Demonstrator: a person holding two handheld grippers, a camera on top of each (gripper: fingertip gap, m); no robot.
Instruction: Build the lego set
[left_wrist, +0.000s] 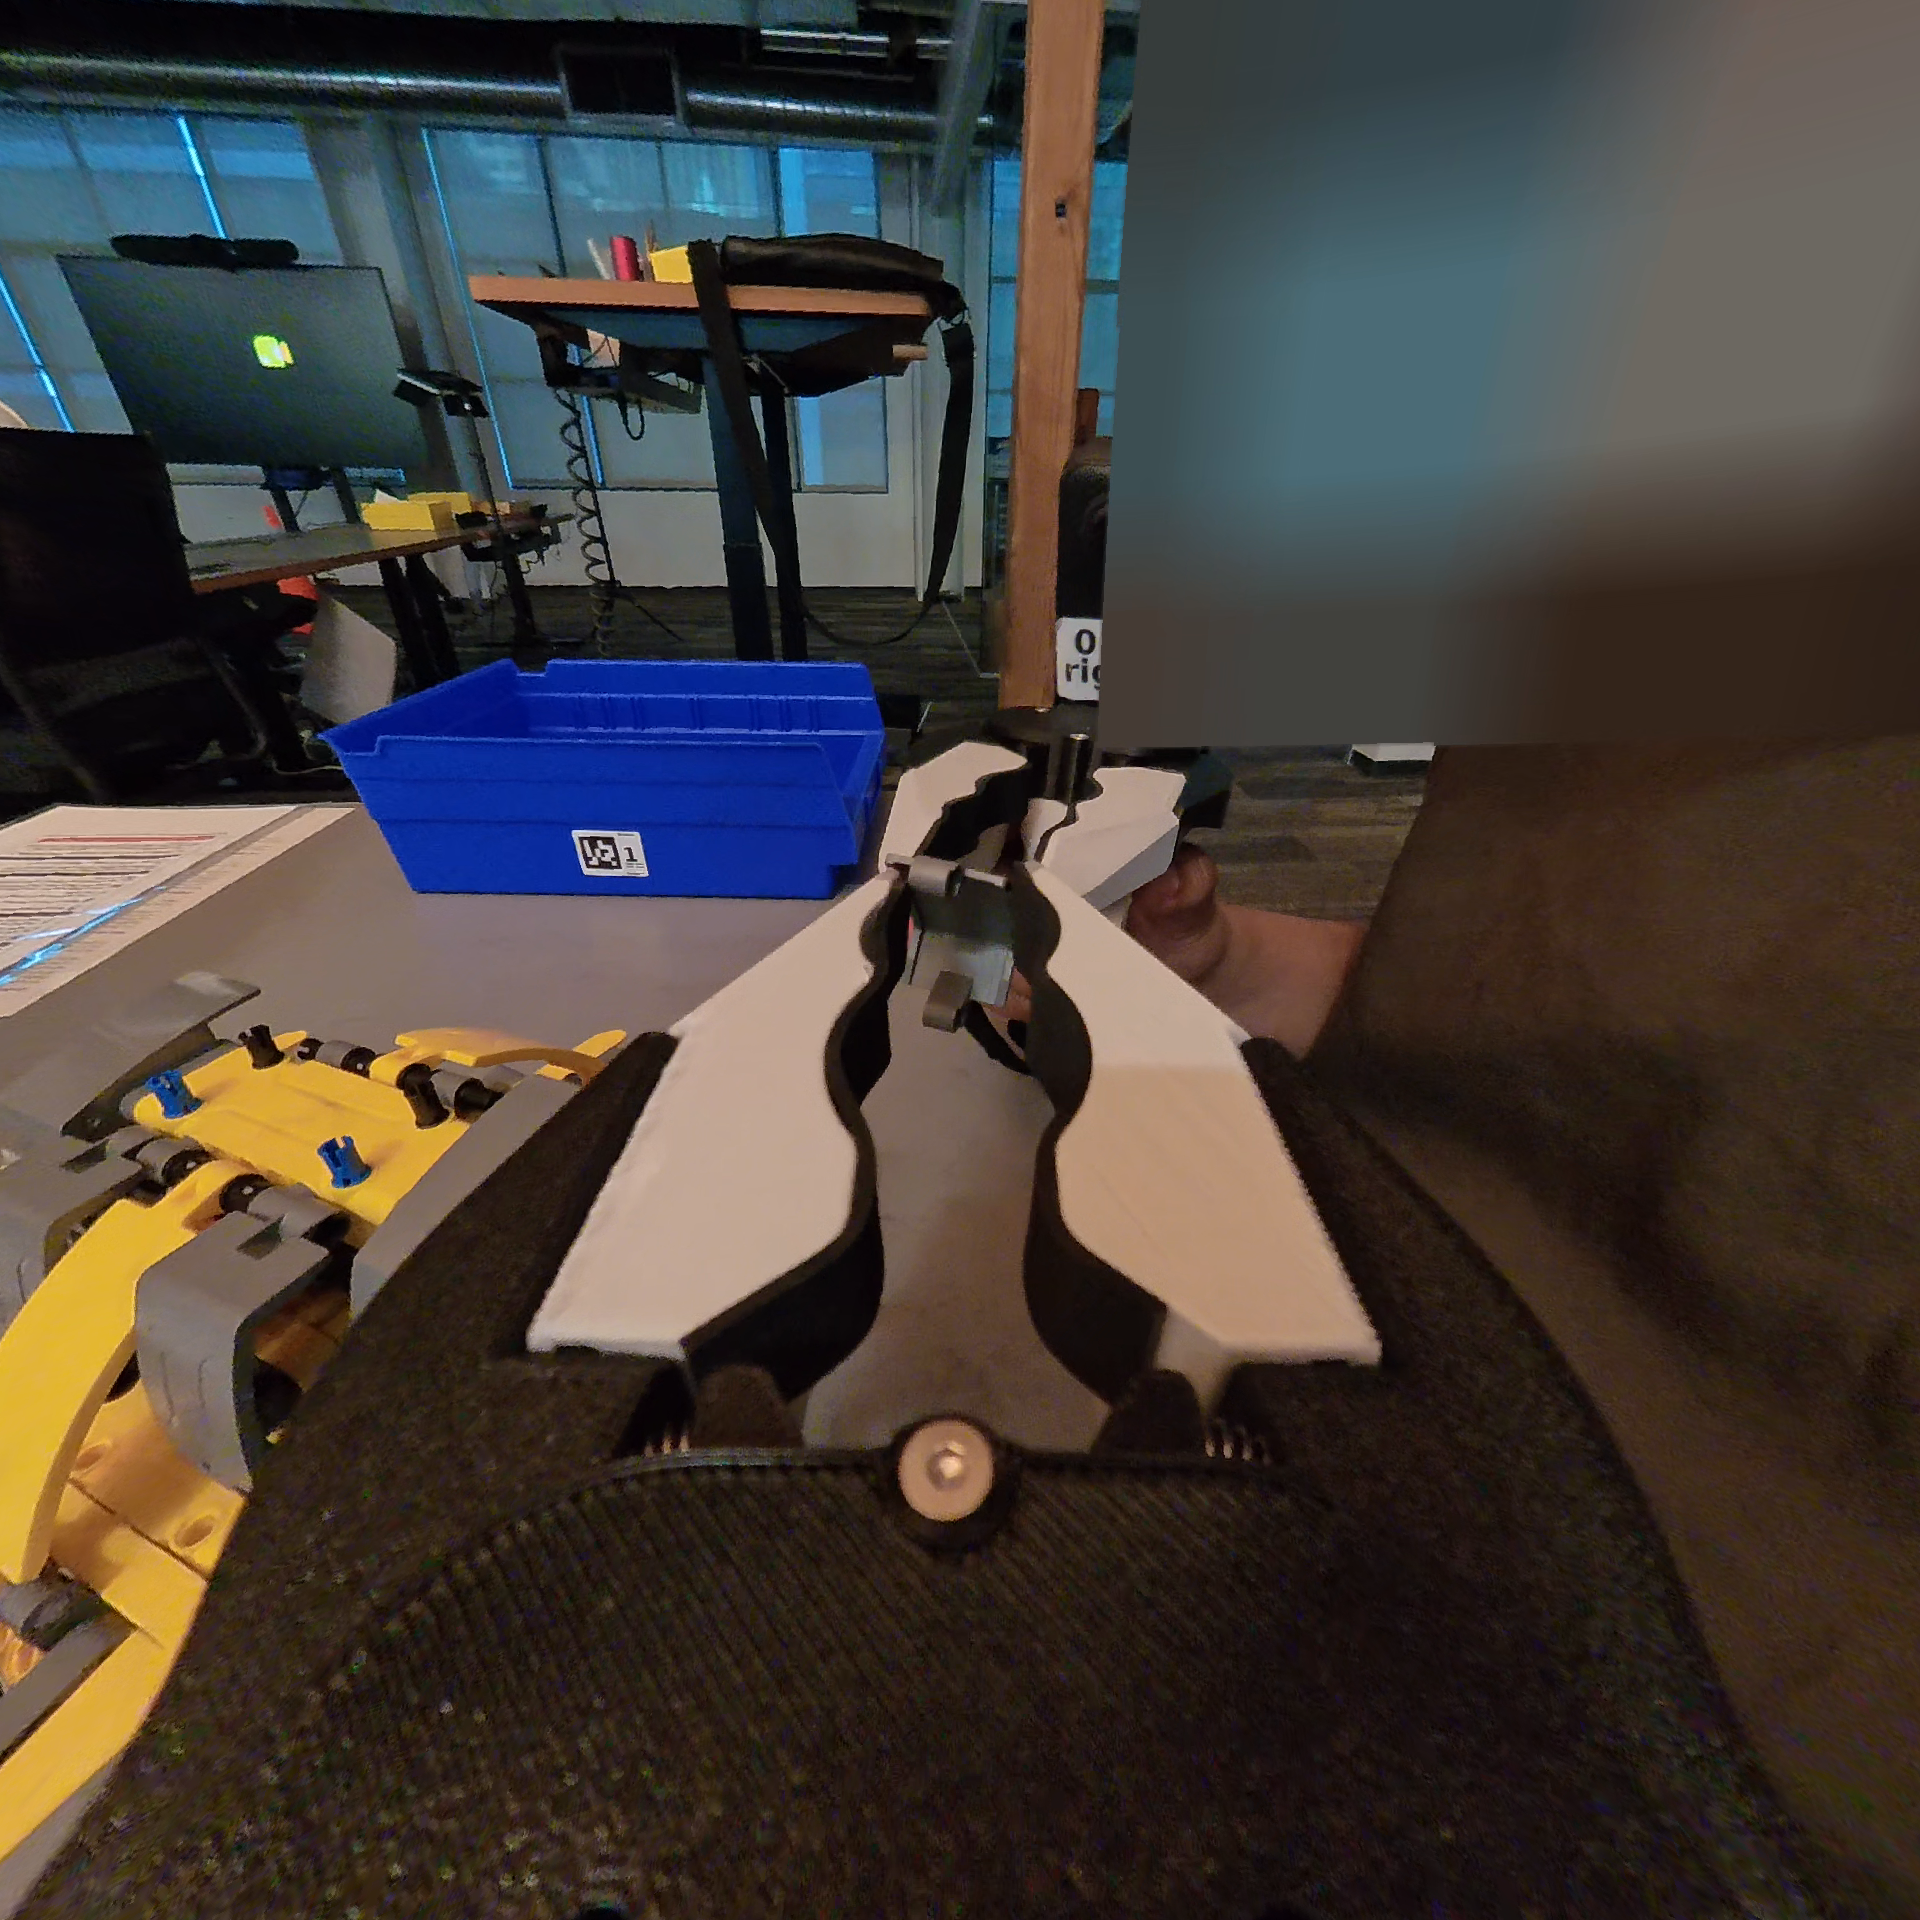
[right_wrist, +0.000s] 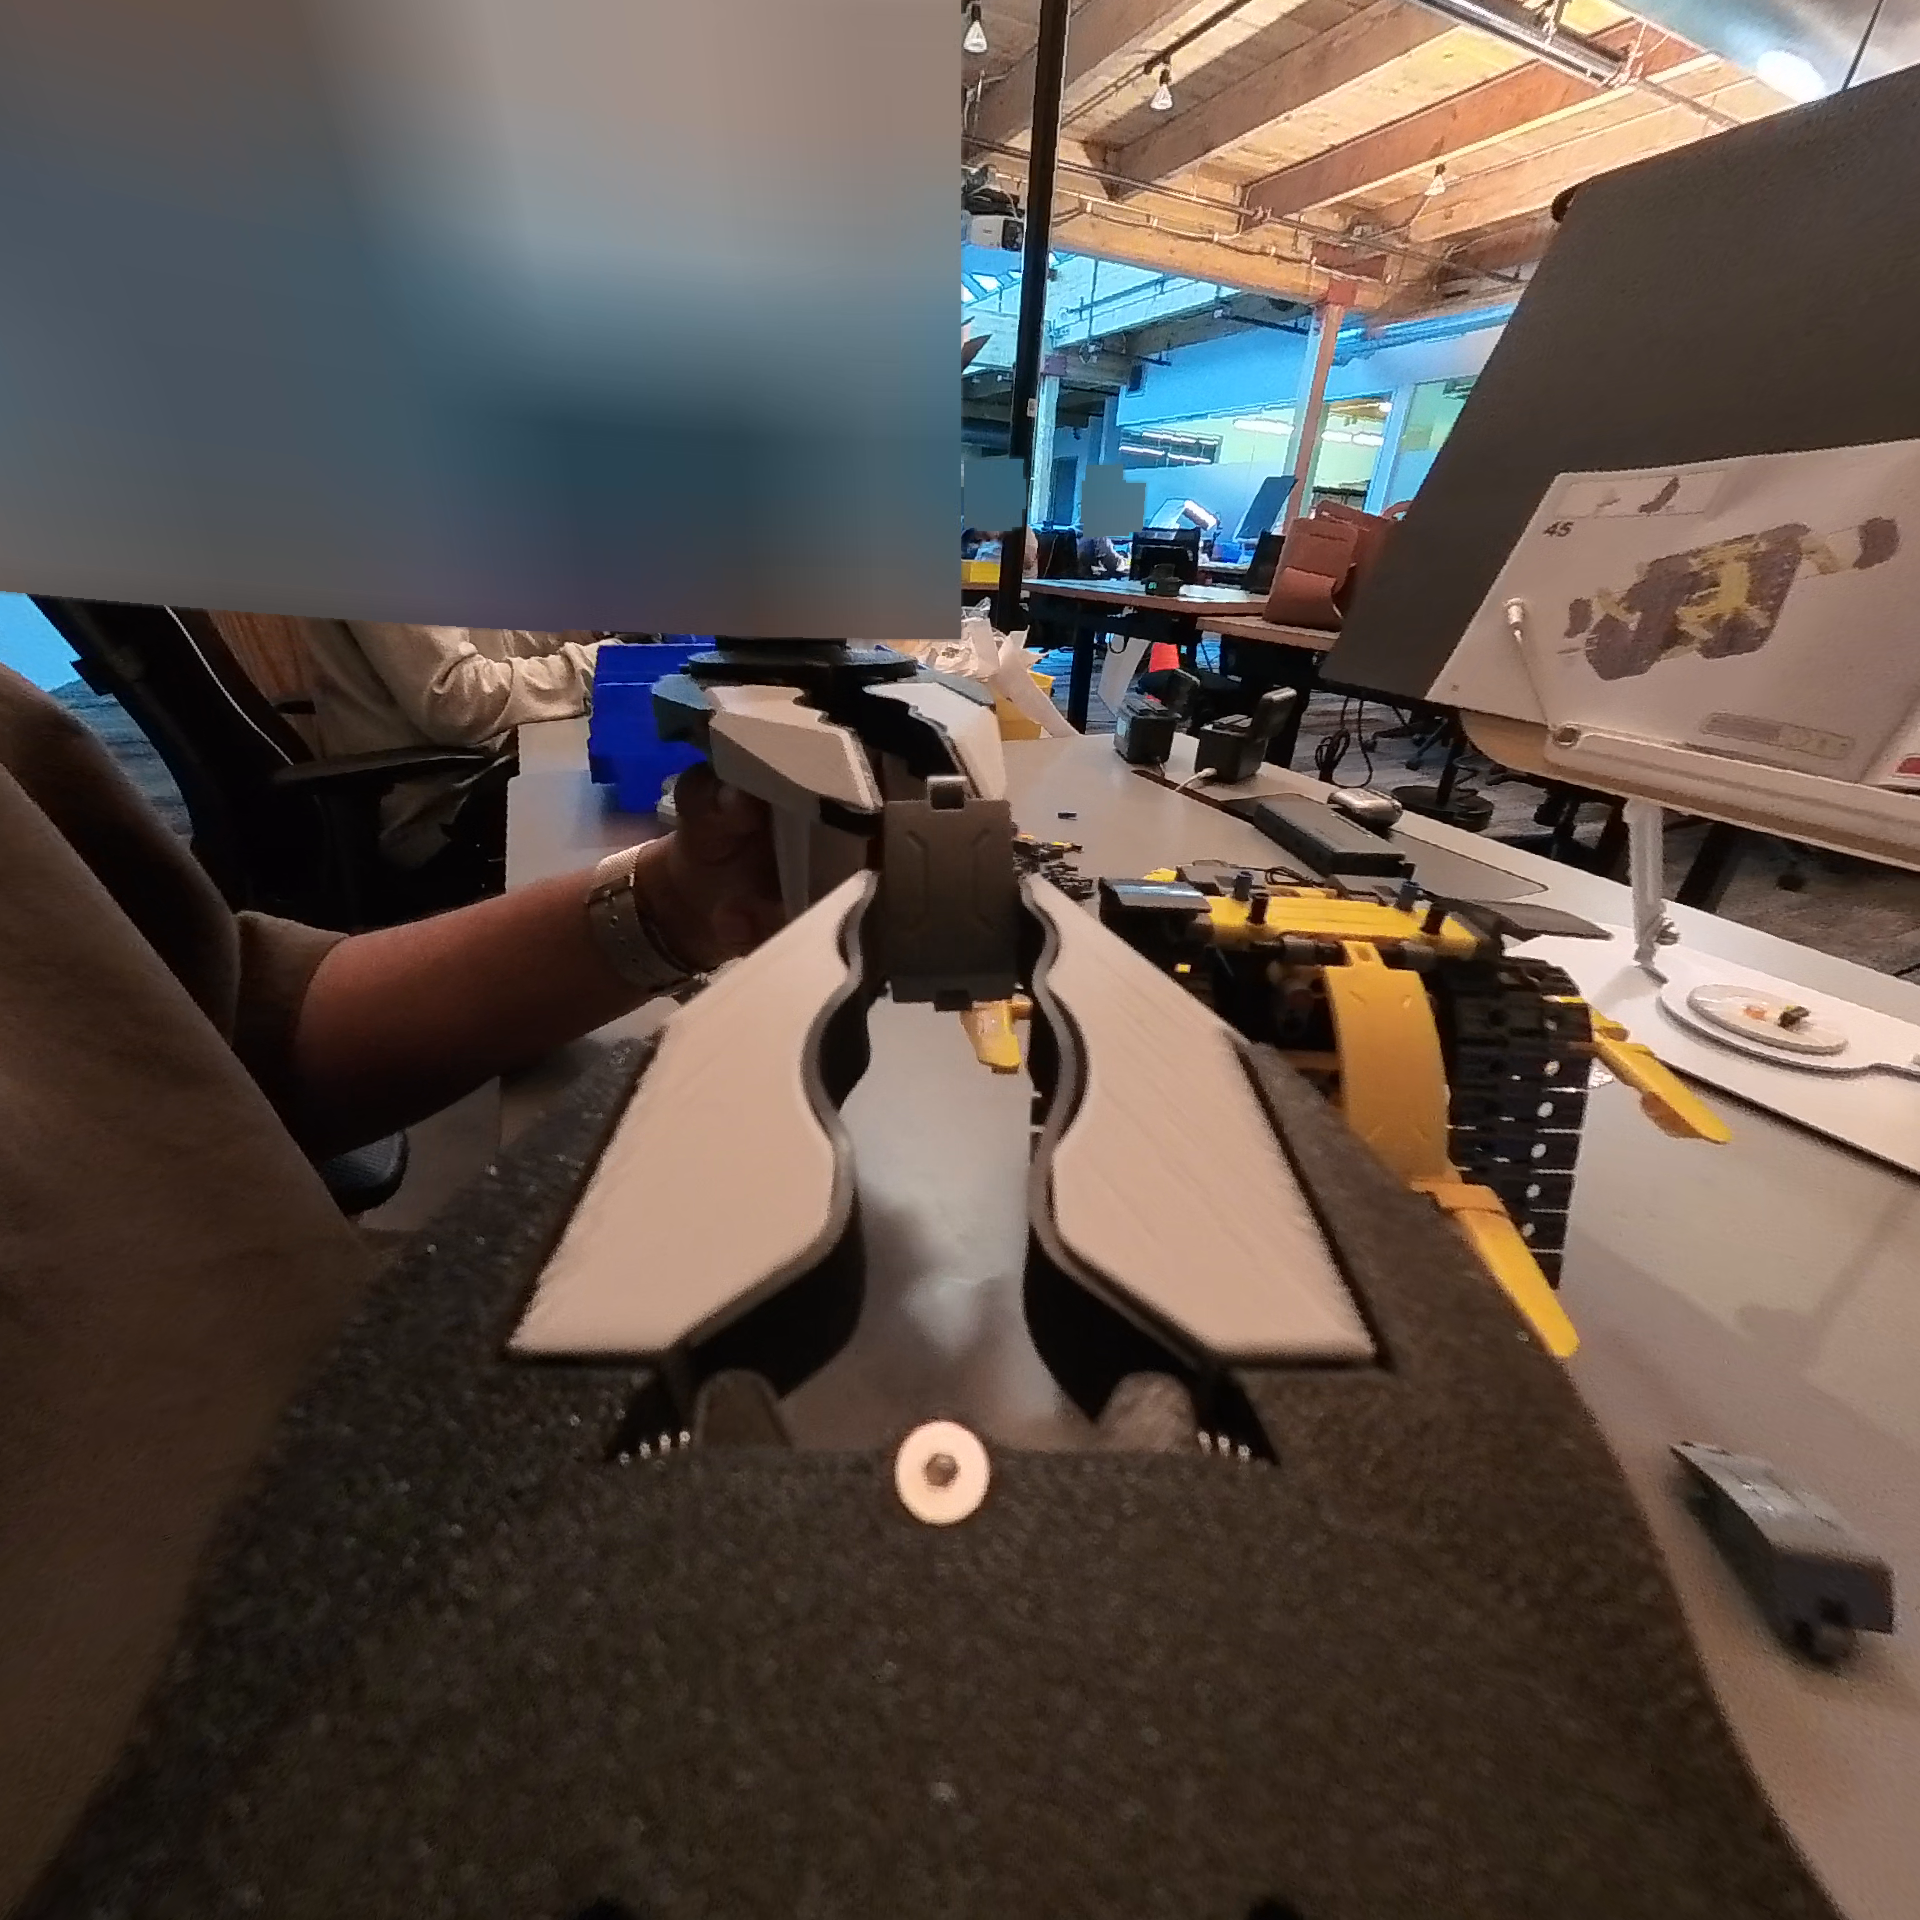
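Open office: wooden post (left_wrist: 1049, 353) mid-room, raised standing desk (left_wrist: 707, 301) just left of it, windows (left_wrist: 623, 312) behind. Exposed timber ceiling (right_wrist: 1351, 114) with spotlights, carpet floor (left_wrist: 1309, 821) right of the post

1. Yellow-and-grey plastic brick tracked vehicle model (left_wrist: 208, 1195): cut off by left edge in left wrist view, partly behind the hand-held gripper body.
2. Small dark grey brick piece (right_wrist: 1782, 1548) on counter (right_wrist: 1714, 1299): blurred, shape unclear.
3. White printed sheet (left_wrist: 114, 883): cut off at left edge.
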